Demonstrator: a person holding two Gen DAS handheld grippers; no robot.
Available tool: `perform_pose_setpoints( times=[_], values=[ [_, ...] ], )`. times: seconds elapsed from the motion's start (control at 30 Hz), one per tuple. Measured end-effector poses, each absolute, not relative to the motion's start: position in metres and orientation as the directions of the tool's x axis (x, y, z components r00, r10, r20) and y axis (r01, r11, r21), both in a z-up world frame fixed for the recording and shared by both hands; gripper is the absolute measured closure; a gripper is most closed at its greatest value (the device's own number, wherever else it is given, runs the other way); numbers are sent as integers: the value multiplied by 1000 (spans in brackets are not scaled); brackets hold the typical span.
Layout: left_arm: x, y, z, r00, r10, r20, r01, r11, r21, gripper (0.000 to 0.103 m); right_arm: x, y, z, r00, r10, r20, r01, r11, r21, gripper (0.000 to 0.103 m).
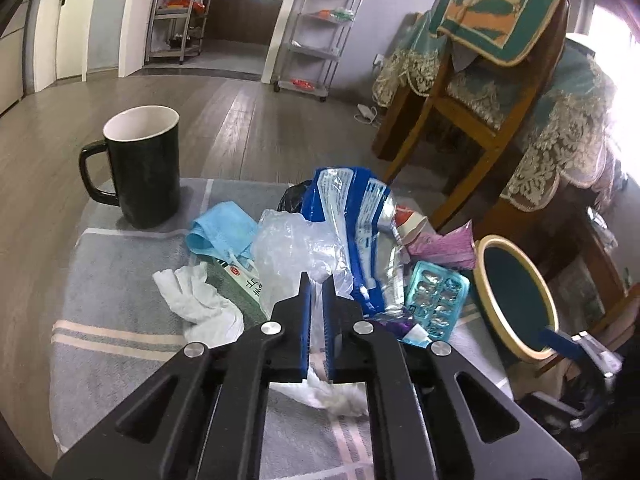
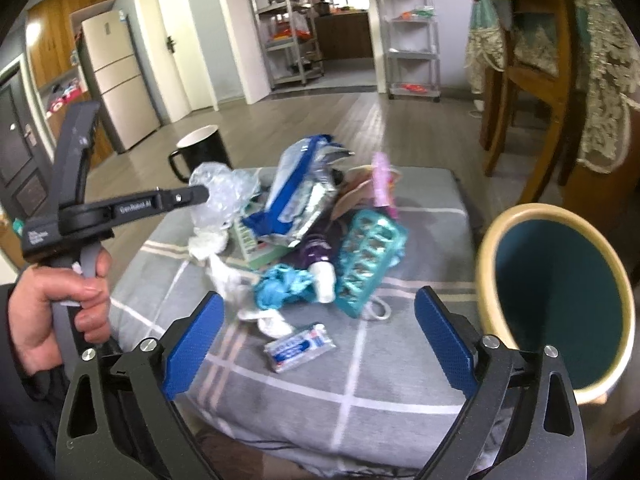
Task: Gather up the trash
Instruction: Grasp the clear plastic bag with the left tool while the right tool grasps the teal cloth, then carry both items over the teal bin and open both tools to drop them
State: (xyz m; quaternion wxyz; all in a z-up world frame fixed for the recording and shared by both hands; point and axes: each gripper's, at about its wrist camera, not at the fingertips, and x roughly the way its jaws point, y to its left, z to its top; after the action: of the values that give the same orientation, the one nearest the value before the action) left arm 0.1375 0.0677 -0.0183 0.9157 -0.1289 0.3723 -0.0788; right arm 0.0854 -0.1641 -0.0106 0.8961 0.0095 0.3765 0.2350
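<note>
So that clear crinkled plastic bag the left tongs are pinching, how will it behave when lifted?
The clear plastic bag looks thin and crumpled, so probably very light and floppy, drooping from the left tongs. Its glossy film may slip. It overlaps the white tissue, so it might drag that.

Your right tongs (image 2: 316, 344) are wide open over a small foil packet (image 2: 301, 347); bin (image 2: 486, 264) at 3 o'clock, left tongs (image 2: 202, 192) pinching clear plastic (image 2: 222, 194) at 10.
</note>
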Motion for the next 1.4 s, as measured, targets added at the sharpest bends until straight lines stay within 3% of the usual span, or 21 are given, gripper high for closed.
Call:
perform_pose_setpoints(
  times=[0.23,0.5,0.63,1.4],
  values=[
    [120,84,-2,739,-243,-628,25,942,-334,99,105,-132,-28,544,449,-709,-449,869,206,33],
    [104,104,11,786,-222,-577,0,933,-360,99,130,-102,-61,484,409,-774,-452,874,179,40],
    [103,108,11,791,-217,-571,-9,930,-367,99,135,-95,-69,460,400,-793,-466,869,168,59],
    [101,84,15,792,-261,-552,73,938,-338,99,113,-156,-10,518,567,-640,-445,818,364,62]
  ],
)
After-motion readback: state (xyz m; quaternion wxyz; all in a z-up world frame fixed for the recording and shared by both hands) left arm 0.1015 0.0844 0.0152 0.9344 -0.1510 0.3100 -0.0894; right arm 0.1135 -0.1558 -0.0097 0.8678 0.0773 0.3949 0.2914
